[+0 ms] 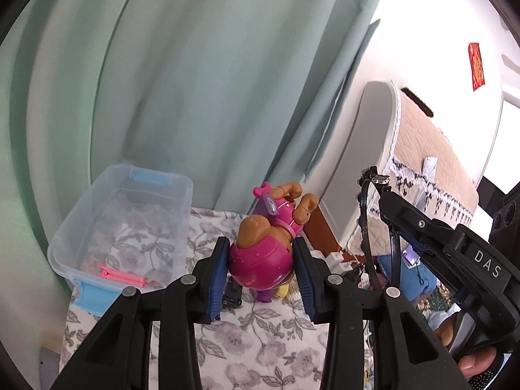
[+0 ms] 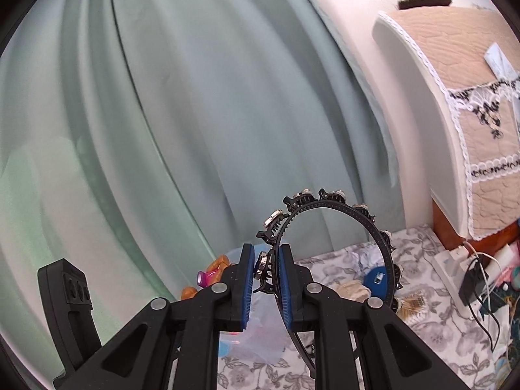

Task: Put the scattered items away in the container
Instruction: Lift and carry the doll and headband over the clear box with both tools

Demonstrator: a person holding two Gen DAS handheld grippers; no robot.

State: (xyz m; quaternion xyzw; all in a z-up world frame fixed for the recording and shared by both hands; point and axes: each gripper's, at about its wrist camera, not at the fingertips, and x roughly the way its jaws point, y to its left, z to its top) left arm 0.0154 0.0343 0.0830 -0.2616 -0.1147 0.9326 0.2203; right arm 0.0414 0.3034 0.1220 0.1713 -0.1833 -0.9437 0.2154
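A pale green curtain [image 1: 201, 74] fills most of both views, hanging behind a surface spread with a grey-and-white floral cloth [image 1: 260, 341]. At the right stands a white piece of furniture draped in a beige quilted cover with lace trim [image 2: 481, 104]; what it is cannot be told.

On the cloth at the left sits a clear plastic storage box [image 1: 81, 227] with blue latches, open at the top, and pink sticks [image 1: 125, 275] lie on its bottom near the front wall.

The left gripper [image 1: 261, 256] is clenched on a toy dog figure [image 1: 260, 266] in a magenta outfit, its blue pads pressing the rounded magenta body from both sides; the brown legs and a pink bow point away from the camera, and the toy is lifted clear of the cloth, to the right of the box.

The right gripper [image 2: 266, 271] is closed tight on a black headband [image 2: 325, 204] studded with small claw clips, gripping it near one end so the arc curves up and to the right above the cloth. A blue round object [image 2: 375, 279] lies on the cloth beyond it.

A white power strip [image 2: 451, 266] with a black plug sits at the far right.
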